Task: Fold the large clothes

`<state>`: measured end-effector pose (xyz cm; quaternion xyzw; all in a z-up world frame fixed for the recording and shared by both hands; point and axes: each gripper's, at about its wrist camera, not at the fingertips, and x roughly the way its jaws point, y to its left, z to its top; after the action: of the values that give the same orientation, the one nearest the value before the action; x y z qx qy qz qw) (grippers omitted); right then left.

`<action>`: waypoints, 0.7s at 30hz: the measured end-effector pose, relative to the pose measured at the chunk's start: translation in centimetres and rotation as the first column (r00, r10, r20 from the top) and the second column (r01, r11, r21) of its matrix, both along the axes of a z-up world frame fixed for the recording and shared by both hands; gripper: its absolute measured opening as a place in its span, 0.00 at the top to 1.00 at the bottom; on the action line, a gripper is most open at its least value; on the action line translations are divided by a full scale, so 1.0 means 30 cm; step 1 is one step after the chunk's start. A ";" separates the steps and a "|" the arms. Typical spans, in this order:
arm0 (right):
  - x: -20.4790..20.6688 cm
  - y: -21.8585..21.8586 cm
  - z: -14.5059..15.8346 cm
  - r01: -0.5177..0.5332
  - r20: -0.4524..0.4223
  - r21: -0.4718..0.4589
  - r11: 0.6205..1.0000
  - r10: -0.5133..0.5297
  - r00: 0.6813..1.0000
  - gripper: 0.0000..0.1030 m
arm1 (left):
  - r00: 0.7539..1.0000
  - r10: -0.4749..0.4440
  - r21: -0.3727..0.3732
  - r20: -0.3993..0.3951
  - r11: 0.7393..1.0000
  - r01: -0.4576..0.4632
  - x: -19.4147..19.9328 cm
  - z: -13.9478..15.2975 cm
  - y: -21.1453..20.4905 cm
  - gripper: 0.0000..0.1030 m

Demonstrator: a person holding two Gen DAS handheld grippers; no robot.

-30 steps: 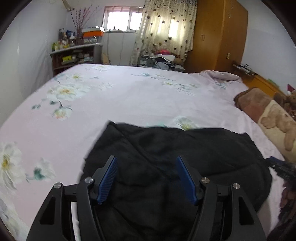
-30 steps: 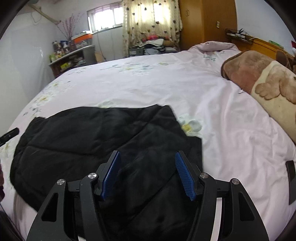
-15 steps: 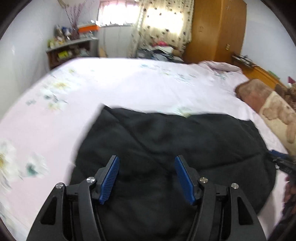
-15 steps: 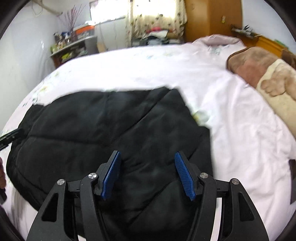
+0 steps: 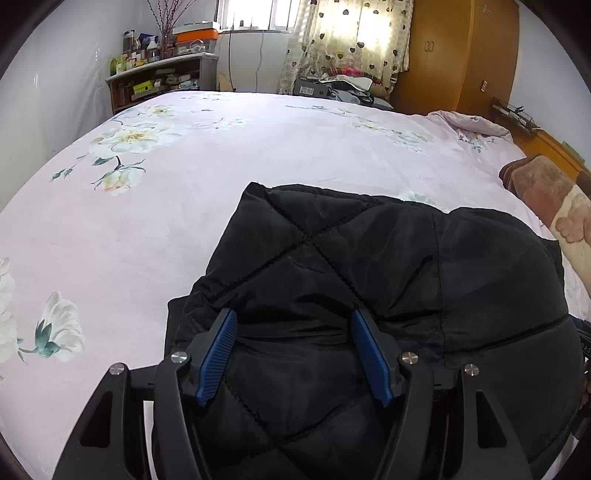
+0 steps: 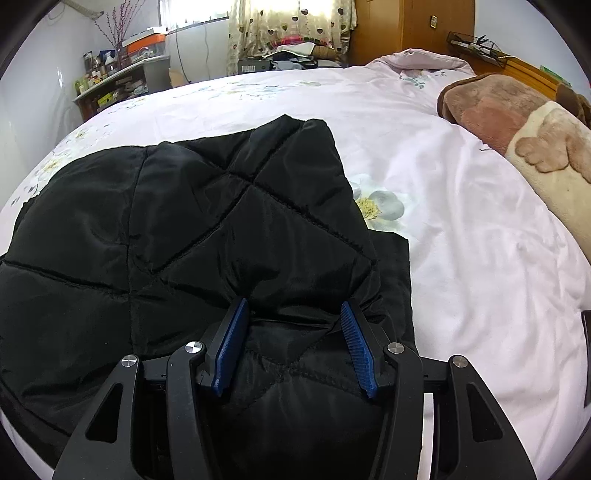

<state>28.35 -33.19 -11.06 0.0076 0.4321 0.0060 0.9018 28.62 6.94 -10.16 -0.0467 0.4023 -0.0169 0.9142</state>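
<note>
A black quilted jacket (image 5: 388, 266) lies in a folded bundle on the pink floral bedsheet (image 5: 166, 221). My left gripper (image 5: 293, 325) is open, its blue pads (image 5: 218, 354) spread wide over the near left part of the jacket, with fabric bulging between them. The jacket also fills the right wrist view (image 6: 184, 229). My right gripper (image 6: 293, 314) is open over the jacket's near right part, with fabric between its blue pads (image 6: 354, 339). Whether the pads touch the fabric is unclear.
A brown and cream plush blanket (image 6: 524, 133) lies at the right edge of the bed. A cluttered shelf (image 5: 159, 77), a curtained window (image 5: 343, 33) and a wooden wardrobe (image 5: 454, 51) stand beyond the bed. Bare sheet (image 6: 480, 258) lies right of the jacket.
Both grippers have moved down and closer onto the jacket, which now looks larger and bulges between the pads. The jaws stay open throughout.
</note>
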 end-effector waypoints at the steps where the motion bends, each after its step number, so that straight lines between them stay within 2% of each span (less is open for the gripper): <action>1: -0.001 0.000 -0.006 -0.002 0.004 -0.002 1.000 0.002 1.000 0.49 | 1.000 0.000 0.003 0.002 1.000 0.000 -0.001 -0.002 -0.002 0.35; 11: 0.010 -0.008 -0.023 0.000 0.006 -0.010 1.000 0.000 1.000 0.49 | 1.000 0.002 0.010 0.011 1.000 -0.003 -0.005 -0.010 -0.008 0.35; 21: 0.036 0.017 0.002 0.011 -0.041 -0.022 1.000 -0.012 0.999 0.49 | 1.000 0.010 0.040 -0.007 0.999 -0.010 0.009 0.011 -0.020 0.34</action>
<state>29.42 -32.69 -10.99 0.0005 0.4505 -0.0040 0.8928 28.89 6.32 -9.84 -0.0303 0.4058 -0.0040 0.9135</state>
